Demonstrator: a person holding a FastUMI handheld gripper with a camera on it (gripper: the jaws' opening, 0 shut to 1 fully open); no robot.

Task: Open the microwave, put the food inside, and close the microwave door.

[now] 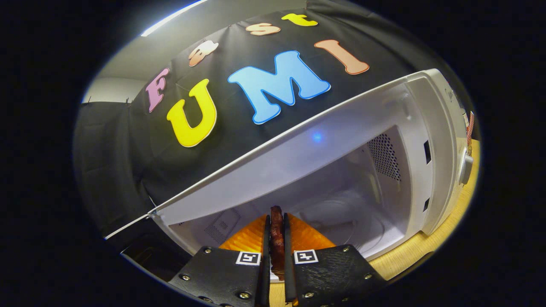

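We are holding the food [277,238], a thin reddish-brown strip, pinched edge-on between both fingers of the tongs [277,224], which are closing tightly on it just at the mouth of the open microwave [384,170]. We are judging it light, soft and possibly greasy, so a firm hold along its middle seems wise. The strip is running lengthwise between the fingers, its tip poking slightly beyond them toward the cavity.

I can read no words or numbers; two square coded markers [248,258] sit on my gripper [277,218], its fingers clamping the food [277,241].
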